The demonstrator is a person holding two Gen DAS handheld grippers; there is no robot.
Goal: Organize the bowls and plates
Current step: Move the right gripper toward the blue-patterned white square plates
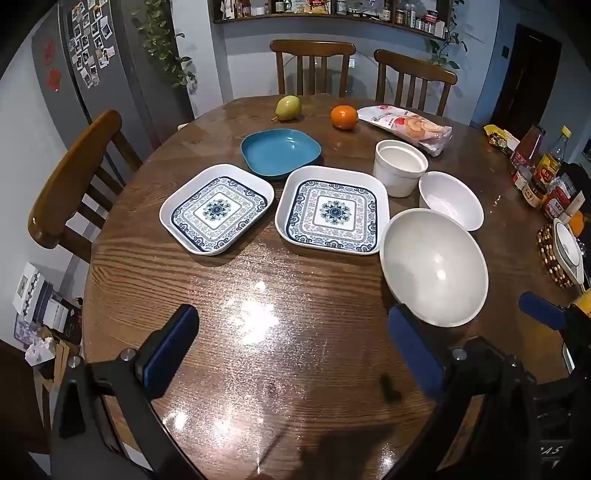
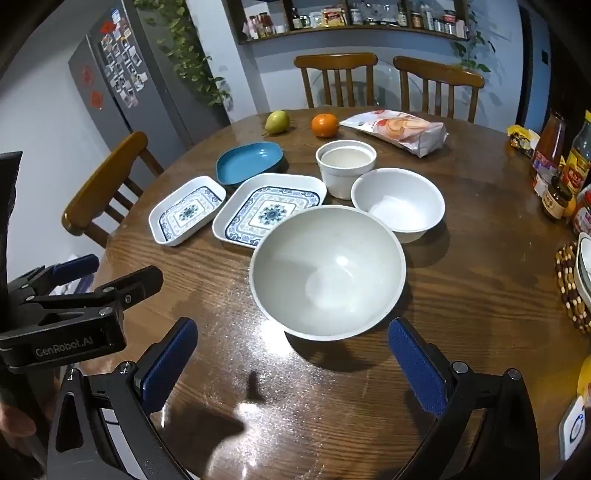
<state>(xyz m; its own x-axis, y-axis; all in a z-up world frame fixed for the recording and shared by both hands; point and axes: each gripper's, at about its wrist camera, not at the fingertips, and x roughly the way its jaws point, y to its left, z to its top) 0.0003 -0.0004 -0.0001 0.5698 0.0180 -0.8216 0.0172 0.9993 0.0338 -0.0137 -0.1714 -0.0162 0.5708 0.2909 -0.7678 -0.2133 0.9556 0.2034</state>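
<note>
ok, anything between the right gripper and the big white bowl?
Nothing visible. The right gripper is open over bare table, and the big white bowl sits directly ahead of it. The smaller white bowl lies beyond it, not in the path.

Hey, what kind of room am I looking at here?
Most likely a home kitchen or dining area: a round wooden table with wooden chairs, a fridge covered in photos, and a wall shelf crowded with jars and bottles.
</note>
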